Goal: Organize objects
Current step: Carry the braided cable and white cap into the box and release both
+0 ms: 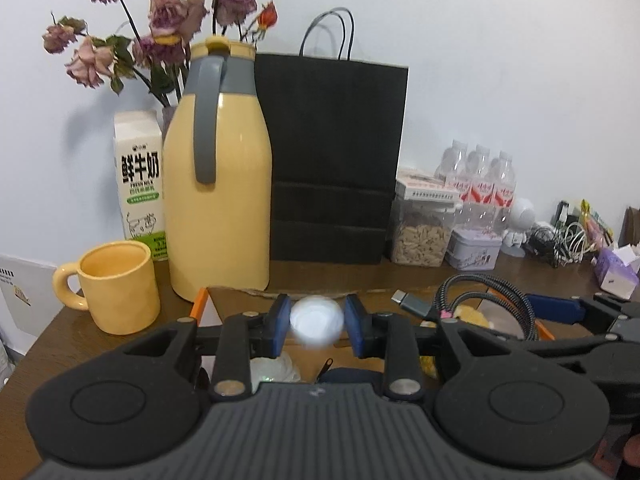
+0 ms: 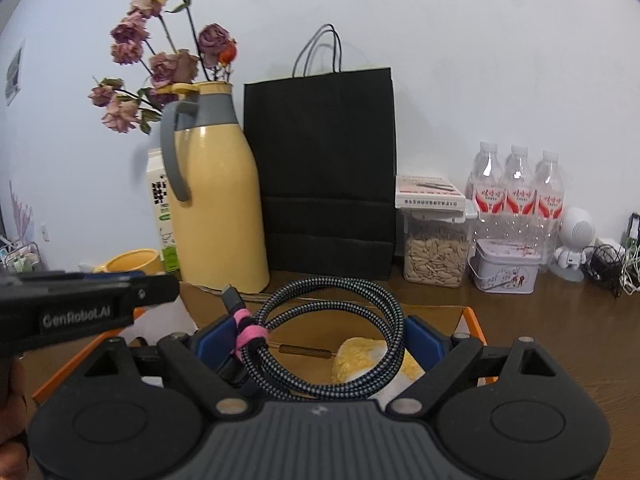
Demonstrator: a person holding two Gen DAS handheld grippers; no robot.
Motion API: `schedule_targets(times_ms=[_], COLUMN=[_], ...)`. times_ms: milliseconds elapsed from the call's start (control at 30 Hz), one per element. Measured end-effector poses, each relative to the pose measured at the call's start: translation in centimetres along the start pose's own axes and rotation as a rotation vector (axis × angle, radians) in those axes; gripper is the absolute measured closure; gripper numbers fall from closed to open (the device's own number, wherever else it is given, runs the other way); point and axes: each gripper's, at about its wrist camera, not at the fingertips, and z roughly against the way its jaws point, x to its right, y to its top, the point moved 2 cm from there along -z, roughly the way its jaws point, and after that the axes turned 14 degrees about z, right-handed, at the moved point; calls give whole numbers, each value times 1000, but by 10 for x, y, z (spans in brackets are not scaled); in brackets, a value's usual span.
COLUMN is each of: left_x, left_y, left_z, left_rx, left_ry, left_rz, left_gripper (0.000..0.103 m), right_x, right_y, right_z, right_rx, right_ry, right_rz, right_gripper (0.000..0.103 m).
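Observation:
My left gripper [image 1: 317,322] is shut on a small white ball [image 1: 316,321] and holds it above an open cardboard box [image 1: 240,300] with orange flaps. My right gripper [image 2: 320,344] is shut on a coiled braided cable [image 2: 344,344] tied with a pink strap [image 2: 248,334], held over the same box [image 2: 472,320]. The cable and right gripper also show at the right of the left wrist view [image 1: 492,300]. A yellow cloth [image 2: 364,356] lies inside the box. The left gripper's body shows at the left of the right wrist view [image 2: 80,304].
On the brown table [image 2: 560,340] behind the box stand a yellow thermos jug [image 1: 218,184], a yellow mug [image 1: 116,284], a milk carton [image 1: 138,176], a black paper bag [image 1: 332,160], a seed jar [image 2: 436,256], a tin [image 2: 506,270], water bottles [image 2: 516,196] and tangled cords [image 2: 612,268].

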Motion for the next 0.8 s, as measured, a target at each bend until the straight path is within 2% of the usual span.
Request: schedule_targets(times_ms=[67,100,133,267,500,800], left_x=[-3,-5,-9,-15,-9,-4], left_y=[-1,0,1,4,1,-1], left_z=[-3,-4,-5,-5,-4,13], left_rx=[10,21,33,32,26,61], left_ry=[36,62,81,86,75,62], left_rz=[7,11,20,49,26,26], left_gripper=[24,15,0,0,0,0], right_x=[3,6,9,19,18,14], right_y=[-2,-4,-5,-9,-8,-12], right_z=[-3,-4,-4,-2,5,32], right_rx=[-14,-15,-18,-16,-1,57], right_ry=[-11,-18,-26,-33,-35,-59], right_rz=[-4,-15,-30,-62,-48,-42], right_gripper=[10,5,2,0,0,0])
